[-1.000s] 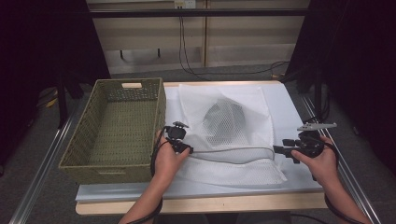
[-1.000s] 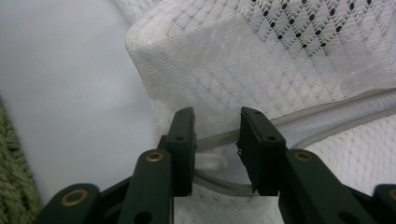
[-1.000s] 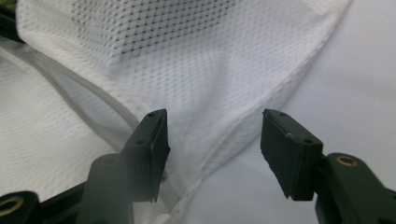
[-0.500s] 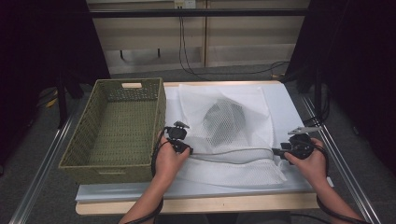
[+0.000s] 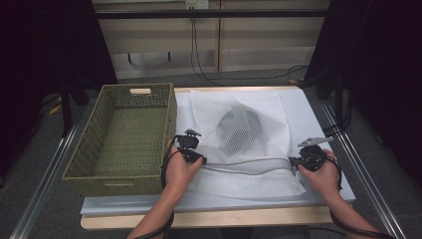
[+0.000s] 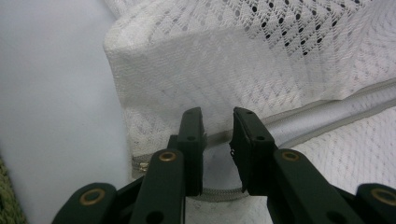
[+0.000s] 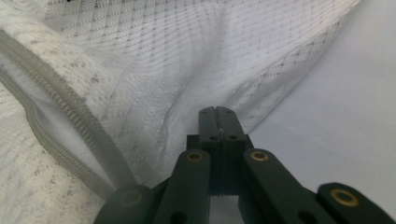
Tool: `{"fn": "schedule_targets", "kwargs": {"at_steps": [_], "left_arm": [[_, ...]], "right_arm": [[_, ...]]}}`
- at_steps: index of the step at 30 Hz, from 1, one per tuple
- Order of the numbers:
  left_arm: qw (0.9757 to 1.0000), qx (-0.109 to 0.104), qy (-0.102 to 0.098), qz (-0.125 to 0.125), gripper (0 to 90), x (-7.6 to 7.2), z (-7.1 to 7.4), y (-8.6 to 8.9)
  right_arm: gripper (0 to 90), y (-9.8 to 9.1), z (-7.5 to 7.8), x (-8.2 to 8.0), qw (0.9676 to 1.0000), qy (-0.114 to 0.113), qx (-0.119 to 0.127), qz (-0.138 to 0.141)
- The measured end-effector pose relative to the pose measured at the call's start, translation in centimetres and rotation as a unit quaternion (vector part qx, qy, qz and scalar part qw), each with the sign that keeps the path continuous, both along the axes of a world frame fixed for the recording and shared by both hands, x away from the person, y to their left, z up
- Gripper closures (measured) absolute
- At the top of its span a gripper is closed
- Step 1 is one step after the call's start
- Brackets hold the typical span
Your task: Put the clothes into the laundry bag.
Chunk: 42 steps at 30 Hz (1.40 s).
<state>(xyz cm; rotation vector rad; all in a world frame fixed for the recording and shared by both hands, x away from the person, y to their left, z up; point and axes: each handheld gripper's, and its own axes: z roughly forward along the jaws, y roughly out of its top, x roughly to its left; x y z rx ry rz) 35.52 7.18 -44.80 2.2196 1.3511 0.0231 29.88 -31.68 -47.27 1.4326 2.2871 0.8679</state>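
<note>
Worktop (image 5: 318, 129) carries a green wicker basket (image 5: 124, 134) at left and a white mesh bag (image 5: 249, 144) beside it, spread flat at centre with a dark item inside (image 5: 239, 130). Bag's grey zipper (image 5: 249, 163) runs across its near part between the two grippers. Left gripper (image 6: 218, 126) sits at the zipper's left end, jaws a little apart with the zipper tape lying between them; can't tell if the pads press it. Right gripper (image 7: 217, 113) is at the bag's right edge, jaws having just closed fully together, tips against the mesh fold; whether cloth is pinched is unclear.
</note>
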Motion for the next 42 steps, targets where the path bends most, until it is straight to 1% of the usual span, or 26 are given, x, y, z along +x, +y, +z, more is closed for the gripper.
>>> {"fn": "schedule_targets", "kwargs": {"at_steps": [2,5,7,8,9,11,14,17,20,21,22,24,25,26,28,30,31,33,35,36,37,38,39,40,41,42], "left_arm": [[1.0,0.003,-0.005,0.002,71.7,0.0,0.0,0.0],[0.9999,0.008,-0.009,0.002,69.1,0.0,0.0,0.1],[1.0,0.0,-0.004,0.003,69.5,-0.1,0.1,0.1],[1.0,0.003,-0.006,0.002,69.5,-0.1,0.1,0.1],[1.0,0.003,-0.006,0.001,69.5,0.0,0.1,0.1],[1.0,0.002,-0.006,0.003,69.4,-0.1,0.1,0.1],[1.0,0.002,-0.009,0.0,68.0,-0.1,0.2,0.1],[0.9999,0.003,-0.014,0.002,60.4,-0.2,0.1,0.1],[0.9998,0.001,-0.019,0.005,56.8,-0.2,0.2,0.1],[0.9998,-0.004,-0.02,0.006,54.8,-0.2,0.2,0.1],[0.9998,-0.005,-0.017,0.003,54.5,-0.2,0.2,0.1],[0.9998,0.0,-0.02,0.003,54.6,-0.2,0.2,0.1],[0.9998,0.0,-0.021,0.003,54.6,-0.2,0.2,0.0],[0.9998,-0.001,-0.022,0.004,54.3,-0.2,0.2,0.0],[0.9997,-0.001,-0.026,0.004,52.9,-0.2,0.2,0.1],[0.9997,-0.002,-0.025,0.004,52.7,-0.2,0.2,0.1],[0.9997,-0.004,-0.024,0.006,51.8,-0.2,0.1,0.1],[0.9997,-0.002,-0.024,0.005,51.5,-0.2,0.1,0.1],[0.9997,0.0,-0.025,0.005,51.0,-0.2,0.1,0.2],[0.9995,-0.001,-0.032,0.007,49.8,-0.2,0.1,0.1],[0.9994,-0.002,-0.035,0.002,47.9,-0.2,0.1,0.2],[0.9992,-0.001,-0.04,0.004,44.7,-0.2,0.1,0.1],[0.999,0.0,-0.044,0.005,41.0,-0.2,0.1,0.1],[0.9991,-0.001,-0.043,0.006,39.6,-0.2,0.1,0.1],[0.9991,0.0,-0.042,0.007,38.0,-0.2,0.1,0.1],[0.9991,-0.001,-0.041,0.01,34.0,-0.2,0.0,0.2]], "right_arm": [[90.0,-0.2,0.1,0.1,1.0,0.008,0.003,0.001],[90.0,-0.4,0.3,0.1,1.0,0.007,0.004,-0.002],[90.0,-0.8,0.5,0.1,0.9999,0.003,0.01,-0.003],[90.0,-0.9,0.6,0.0,0.9999,0.01,0.007,-0.009],[90.0,-1.1,0.7,0.1,0.9999,0.005,0.001,-0.01],[90.0,-1.4,0.7,0.0,0.9998,0.008,0.009,-0.014],[90.0,-2.2,1.0,-0.1,0.9997,0.0,0.016,-0.02],[90.0,-3.3,1.3,-0.2,0.9994,-0.003,0.007,-0.035],[90.0,-4.3,1.6,-0.4,0.998,-0.001,0.039,-0.049],[90.0,-4.4,1.6,-0.4,0.9978,-0.012,0.048,-0.043],[90.0,-4.3,1.7,-0.5,0.998,-0.008,0.046,-0.042],[90.0,-3.6,1.5,-0.4,0.9974,-0.008,0.066,-0.027],[83.1,-3.1,1.3,-0.4,0.998,-0.01,0.056,-0.028],[80.2,-2.8,1.2,-0.3,0.9983,-0.013,0.048,-0.03],[75.9,-2.2,0.9,-0.1,0.9976,-0.007,0.062,-0.029],[69.9,-1.7,0.8,-0.2,0.9978,-0.01,0.056,-0.033],[68.7,-1.5,0.6,-0.2,0.9983,-0.002,0.048,-0.031],[61.4,-1.0,0.3,-0.4,0.9983,-0.004,0.052,-0.025],[58.6,-0.5,0.3,-0.5,0.9987,0.004,0.038,-0.032],[58.4,-0.3,0.1,-0.5,0.9993,0.001,0.021,-0.032],[58.5,-0.1,-0.1,-0.5,0.9992,0.005,0.008,-0.038],[60.9,0.1,-0.1,-0.5,0.9995,-0.004,-0.003,-0.033],[69.7,0.2,0.0,-0.5,0.9995,-0.007,-0.019,-0.026],[85.7,0.3,0.1,-0.6,0.9992,-0.008,-0.024,-0.032],[89.2,0.1,0.0,-0.5,0.9998,-0.008,-0.014,-0.015],[90.0,0.2,0.0,-0.6,0.9998,-0.001,-0.015,-0.012]]}}
